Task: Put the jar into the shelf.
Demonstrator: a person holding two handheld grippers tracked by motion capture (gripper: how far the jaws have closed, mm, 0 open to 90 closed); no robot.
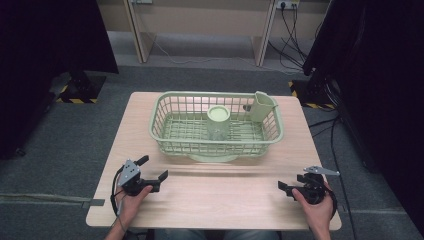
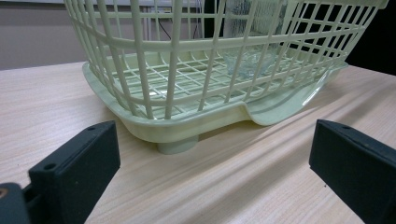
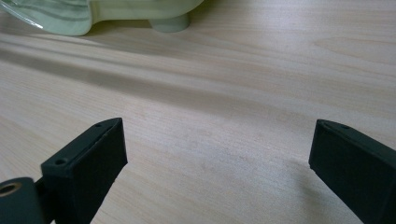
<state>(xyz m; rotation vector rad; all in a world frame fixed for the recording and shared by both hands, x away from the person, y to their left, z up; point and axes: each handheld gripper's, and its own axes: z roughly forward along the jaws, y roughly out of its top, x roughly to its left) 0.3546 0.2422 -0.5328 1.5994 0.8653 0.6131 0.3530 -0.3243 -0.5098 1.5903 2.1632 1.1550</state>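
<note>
- Left gripper (image 1: 153,168): jaws spread wide, holding nothing, near the basket (image 1: 216,148).
- Right gripper (image 1: 291,182): jaws spread wide, empty, above the table (image 1: 215,200).
- Cup (image 1: 218,121) stood inside the basket.

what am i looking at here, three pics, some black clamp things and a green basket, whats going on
No robot here: a person sits at a wooden table and holds a hand-held gripper in each hand. The wide picture comes from a camera above, showing the left gripper and right gripper. The other two pictures come from cameras riding on those grippers, looking out between their black jaws. Both stand open and hold nothing. On the table sits a pale green dish basket on a drip tray. Inside it stands a clear glass with a green lid, and a cutlery holder hangs in a corner.
</note>
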